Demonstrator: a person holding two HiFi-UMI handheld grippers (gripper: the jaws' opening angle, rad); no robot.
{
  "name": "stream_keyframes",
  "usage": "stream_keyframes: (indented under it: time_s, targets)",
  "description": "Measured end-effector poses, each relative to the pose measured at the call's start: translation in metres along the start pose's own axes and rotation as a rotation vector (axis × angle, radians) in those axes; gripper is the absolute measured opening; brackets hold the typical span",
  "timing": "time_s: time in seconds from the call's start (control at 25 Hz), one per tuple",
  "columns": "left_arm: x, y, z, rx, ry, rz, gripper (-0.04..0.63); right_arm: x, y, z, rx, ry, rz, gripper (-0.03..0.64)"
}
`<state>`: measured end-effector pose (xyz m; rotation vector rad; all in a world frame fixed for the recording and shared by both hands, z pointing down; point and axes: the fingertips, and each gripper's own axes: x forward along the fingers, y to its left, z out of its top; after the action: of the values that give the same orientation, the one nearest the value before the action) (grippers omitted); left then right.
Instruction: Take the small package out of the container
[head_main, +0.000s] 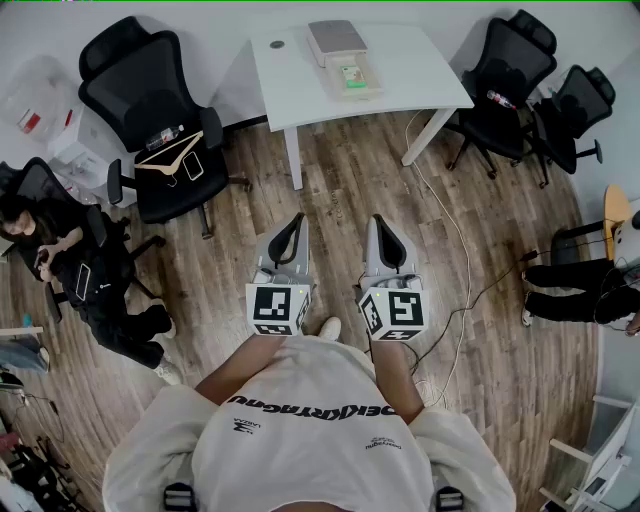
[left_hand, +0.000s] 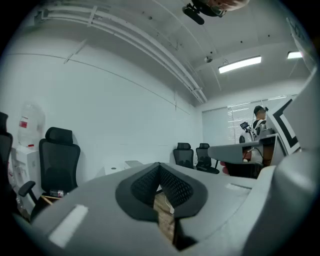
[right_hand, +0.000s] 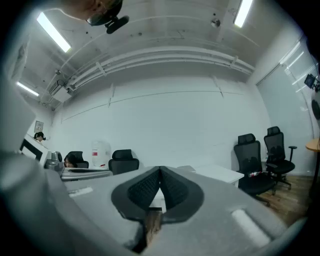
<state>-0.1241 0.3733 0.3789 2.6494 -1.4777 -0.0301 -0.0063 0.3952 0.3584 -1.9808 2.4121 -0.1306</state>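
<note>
Both jaws are clenched on nothing; your left gripper (head_main: 297, 220) and right gripper (head_main: 376, 221) hang side by side above the wood floor (head_main: 340, 185). Beyond them a cable (head_main: 455, 225) trails rightward. Office chairs (head_main: 150, 90) flank the counter (head_main: 420, 80), where the small package (head_main: 352, 77) lies in its container (head_main: 372, 89).

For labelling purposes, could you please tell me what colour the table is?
White. The table shows best in the head view.

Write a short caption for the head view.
Person stands back from the table, left gripper and right gripper shut, empty.
</note>
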Motion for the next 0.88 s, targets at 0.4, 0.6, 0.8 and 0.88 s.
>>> stream_keyframes:
  time_s: [0.4,0.6,0.8,0.88]
  targets:
    - [-0.007,-0.027,0.008,0.018,-0.018,-0.015,-0.002,-0.020,-0.008,0.006,0.026,-0.008,0.006,0.000]
    - [-0.008,-0.029,0.002,0.005,0.001,-0.005,-0.002,-0.021,-0.010,0.003,0.051,-0.007,0.044,0.000]
    - [-0.005,-0.039,-0.002,0.011,0.003,0.011,-0.002,-0.024,-0.022,-0.004,0.066,0.005,0.063,0.000]
    - [-0.002,-0.045,-0.003,0.017,0.003,0.015,-0.002,-0.025,-0.031,-0.005,0.066,0.003,0.065,0.000]
